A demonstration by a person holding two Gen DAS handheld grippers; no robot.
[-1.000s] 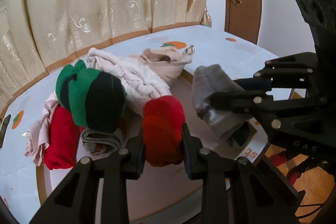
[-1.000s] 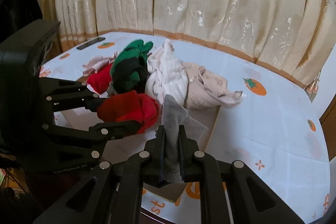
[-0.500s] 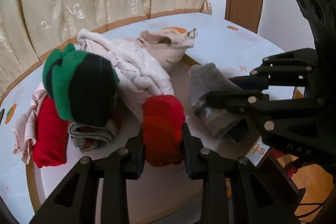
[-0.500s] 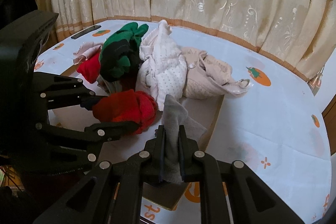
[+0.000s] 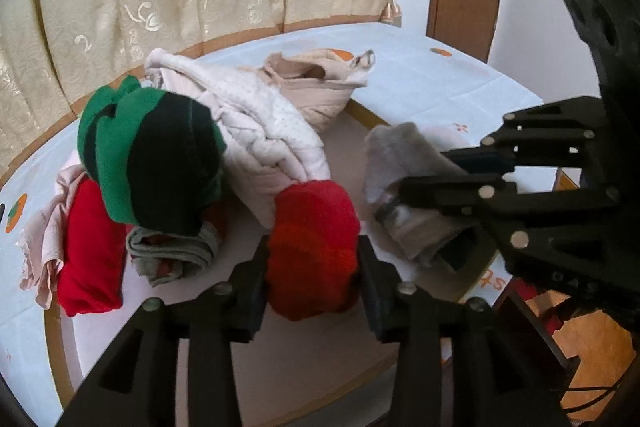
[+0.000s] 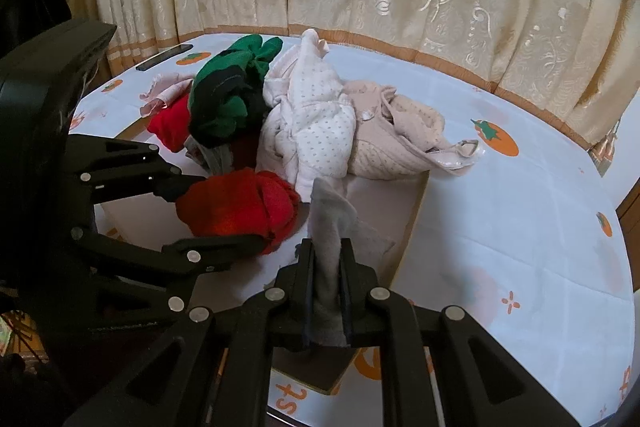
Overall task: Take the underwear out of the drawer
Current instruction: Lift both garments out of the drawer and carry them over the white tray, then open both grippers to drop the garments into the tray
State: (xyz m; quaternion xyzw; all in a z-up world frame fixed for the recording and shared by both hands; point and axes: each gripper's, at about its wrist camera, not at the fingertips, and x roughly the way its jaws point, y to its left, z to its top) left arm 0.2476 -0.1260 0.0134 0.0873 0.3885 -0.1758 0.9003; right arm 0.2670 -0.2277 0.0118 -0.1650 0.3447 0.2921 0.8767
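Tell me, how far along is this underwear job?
Mostly done, it seems: a pile of rolled and bundled garments already lies on the table. In hand: the left gripper is shut on a red roll, the right gripper on a grey piece. Left: setting these two down. The drawer isn't in view, so I can't tell what remains inside.

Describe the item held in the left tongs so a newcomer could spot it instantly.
Start at the clothes pile on the table. Nearest the camera, a rolled red bundle sits clamped in the left tongs. Unlike the flat red piece, it is thick and rounded.
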